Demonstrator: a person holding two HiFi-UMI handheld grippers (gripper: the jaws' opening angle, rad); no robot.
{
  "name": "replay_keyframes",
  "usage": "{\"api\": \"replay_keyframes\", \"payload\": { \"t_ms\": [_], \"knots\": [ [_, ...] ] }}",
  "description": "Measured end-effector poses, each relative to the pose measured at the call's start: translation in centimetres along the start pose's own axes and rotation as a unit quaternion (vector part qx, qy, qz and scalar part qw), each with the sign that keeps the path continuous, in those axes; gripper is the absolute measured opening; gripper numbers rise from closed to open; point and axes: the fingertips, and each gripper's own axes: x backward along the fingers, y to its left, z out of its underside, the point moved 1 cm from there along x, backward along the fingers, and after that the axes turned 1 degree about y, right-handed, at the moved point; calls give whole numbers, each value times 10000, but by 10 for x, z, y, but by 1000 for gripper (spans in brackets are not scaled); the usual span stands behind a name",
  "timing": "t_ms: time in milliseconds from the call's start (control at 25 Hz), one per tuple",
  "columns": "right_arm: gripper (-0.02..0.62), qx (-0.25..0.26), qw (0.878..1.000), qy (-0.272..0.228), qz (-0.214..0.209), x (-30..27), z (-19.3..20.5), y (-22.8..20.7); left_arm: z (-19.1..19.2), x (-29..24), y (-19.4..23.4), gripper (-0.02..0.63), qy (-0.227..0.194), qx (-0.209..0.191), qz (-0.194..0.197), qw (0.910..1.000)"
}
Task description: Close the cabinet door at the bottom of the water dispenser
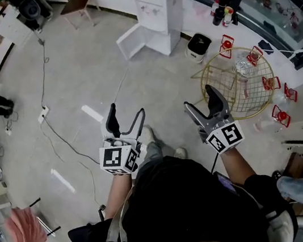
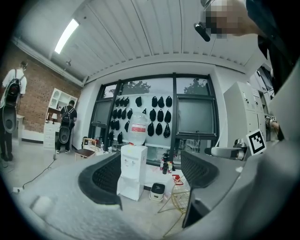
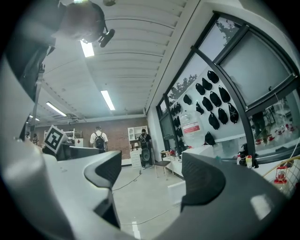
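Head view has the left gripper (image 1: 127,113) and the right gripper (image 1: 198,99) held level side by side in front of the person. Each has its jaws spread wide and grips nothing. Both gripper views show only the room between the pads.

Just past the grippers are the person's shoes (image 1: 150,138) on grey floor (image 1: 86,76). A black cable (image 1: 56,133) snakes across that floor on the left, and a thinner lead (image 1: 122,82) runs up toward the water dispenser (image 1: 158,7).

The dispenser stands well apart from both grippers, against the far wall. Its bottom cabinet door (image 1: 129,42) is swung open to the left.

Just right of the dispenser sits a small black-lidded bin (image 1: 199,46). Nearer, ahead of the right gripper, stands a round gold wire table (image 1: 218,72) with red clips (image 1: 226,44) around its rim.
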Motion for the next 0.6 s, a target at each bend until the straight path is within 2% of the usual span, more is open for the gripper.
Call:
{"api": "replay_keyframes", "payload": {
  "t_ms": [360,600],
  "knots": [
    [394,237,9996,107,99,-85,-2,-7,-17,-74,70,396,-175,40,317,9993],
    [393,341,9993,68,151,-159,-5,-3,-32,-110,135,397,-258,53,394,9989]
  ]
}}
